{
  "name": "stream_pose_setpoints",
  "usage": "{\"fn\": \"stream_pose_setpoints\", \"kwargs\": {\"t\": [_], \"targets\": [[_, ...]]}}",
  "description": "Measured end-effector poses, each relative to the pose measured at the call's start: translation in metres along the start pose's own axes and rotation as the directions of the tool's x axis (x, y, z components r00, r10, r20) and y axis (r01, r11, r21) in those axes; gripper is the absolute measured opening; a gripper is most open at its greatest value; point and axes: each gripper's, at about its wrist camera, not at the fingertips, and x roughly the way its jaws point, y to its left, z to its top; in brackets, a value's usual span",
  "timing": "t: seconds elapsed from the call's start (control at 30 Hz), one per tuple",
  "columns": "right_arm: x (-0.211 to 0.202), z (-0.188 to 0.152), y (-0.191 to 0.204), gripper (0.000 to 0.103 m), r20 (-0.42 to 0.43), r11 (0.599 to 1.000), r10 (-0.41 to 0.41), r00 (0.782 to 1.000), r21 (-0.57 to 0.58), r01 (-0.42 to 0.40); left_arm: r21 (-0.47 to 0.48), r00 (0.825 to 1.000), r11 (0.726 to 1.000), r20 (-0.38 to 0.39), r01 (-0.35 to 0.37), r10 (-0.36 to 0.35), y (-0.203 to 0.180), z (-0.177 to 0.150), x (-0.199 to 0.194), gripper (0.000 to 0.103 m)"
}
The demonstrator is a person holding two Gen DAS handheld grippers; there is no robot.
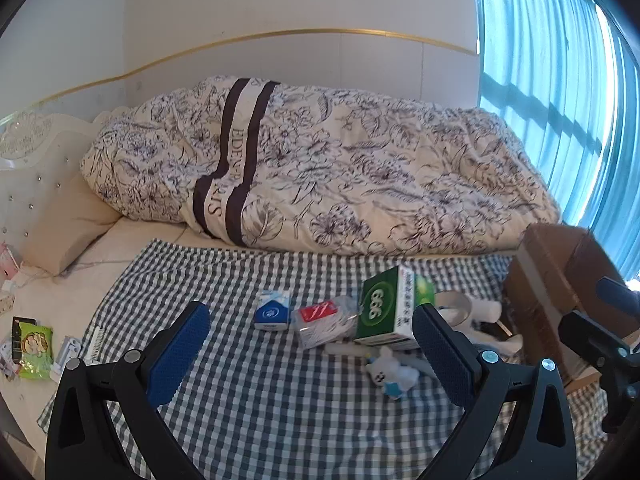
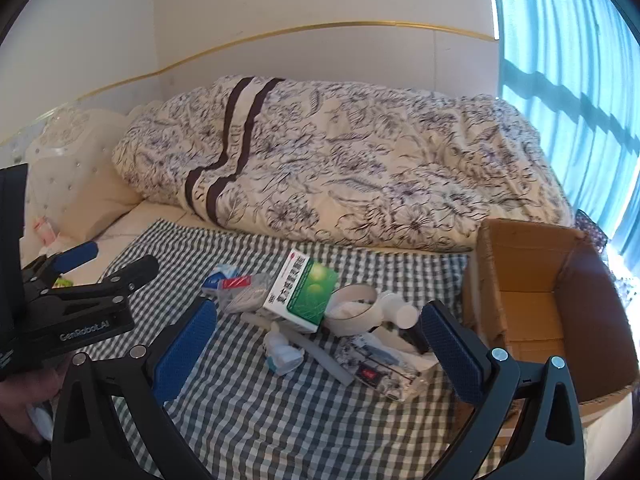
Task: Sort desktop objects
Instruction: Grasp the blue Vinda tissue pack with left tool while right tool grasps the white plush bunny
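Both grippers, left [image 1: 312, 344] and right [image 2: 318, 344], hover wide open and empty above a green-and-white checked cloth [image 1: 248, 408] on a bed, where a green cardboard medicine box [image 2: 302, 292] tops scattered clutter beside an open brown cardboard box [image 2: 536, 304].

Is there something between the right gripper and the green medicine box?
Yes. The right gripper is open, and a small white and blue toy and a grey tube lie on the checked cloth just before the green medicine box.
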Motion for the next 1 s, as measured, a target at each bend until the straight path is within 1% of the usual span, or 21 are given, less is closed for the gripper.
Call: {"fn": "stream_pose_setpoints", "kwargs": {"t": [0.23, 0.43, 0.6, 0.7, 0.77, 0.83, 1.0], "targets": [[0.030, -0.018, 0.007, 0.103, -0.045, 0.999, 0.029, 0.999, -0.024, -0.030, -0.033, 0.999, 0.999, -0.051, -0.003, 0.001, 0.022, -0.017, 0.030, 0.103], [0.056, -0.029, 0.006, 0.098, -0.096, 0.998, 0.048, 0.994, -0.035, -0.052, -0.040, 0.995, 0.999, -0.093, -0.022, 0.018, 0.036, -0.025, 0.058, 0.103], [0.078, -0.038, 0.009, 0.090, -0.145, 0.997, 0.070, 0.987, -0.035, -0.075, -0.045, 0.992, 0.998, -0.122, -0.032, 0.026, 0.045, -0.029, 0.085, 0.103], [0.093, -0.044, 0.012, 0.081, -0.177, 0.995, 0.078, 0.981, -0.048, -0.088, -0.035, 0.989, 0.998, -0.139, -0.057, 0.052, 0.052, -0.031, 0.109, 0.103], [0.104, -0.048, 0.015, 0.072, -0.200, 0.993, 0.083, 0.976, -0.061, -0.097, -0.031, 0.987, 0.998, -0.151, -0.063, 0.058, 0.057, -0.031, 0.122, 0.103], [0.113, -0.050, 0.017, 0.070, -0.212, 0.992, 0.083, 0.974, -0.071, -0.101, -0.027, 0.985, 0.998, -0.162, -0.063, 0.057, 0.063, -0.032, 0.138, 0.103], [0.133, -0.053, 0.020, 0.069, -0.237, 0.991, 0.094, 0.967, -0.074, -0.115, -0.008, 0.978, 0.998, -0.199, -0.063, 0.060, 0.068, -0.037, 0.176, 0.103]]}}
